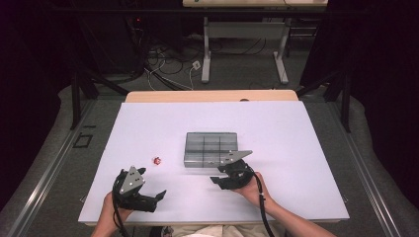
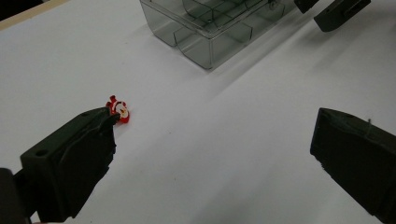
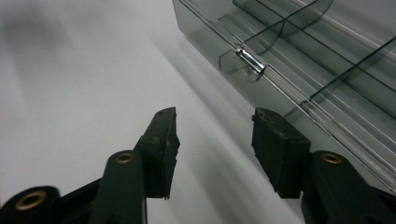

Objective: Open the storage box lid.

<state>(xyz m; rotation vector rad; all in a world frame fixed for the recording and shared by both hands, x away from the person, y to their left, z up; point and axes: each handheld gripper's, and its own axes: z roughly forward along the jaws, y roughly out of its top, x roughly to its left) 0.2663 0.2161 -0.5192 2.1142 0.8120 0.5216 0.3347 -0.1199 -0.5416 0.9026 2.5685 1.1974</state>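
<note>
Item: 1 clear compartment box (image 1: 211,148), closed, mid-table (image 1: 296,148), with your 2 tools at its near side.
Your right tool (image 3: 215,135) sits just beside the box's latch (image 3: 251,60), jaws part-closed, nothing between them. Your left tool (image 2: 210,154) stands wide apart, empty; 1 small red figure (image 2: 119,109) lies by its left jaw.

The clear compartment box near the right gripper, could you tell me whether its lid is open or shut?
Shut: the compartment box has its lid lying flat over the dividers, and the small metal latch sits across the front seam.
</note>
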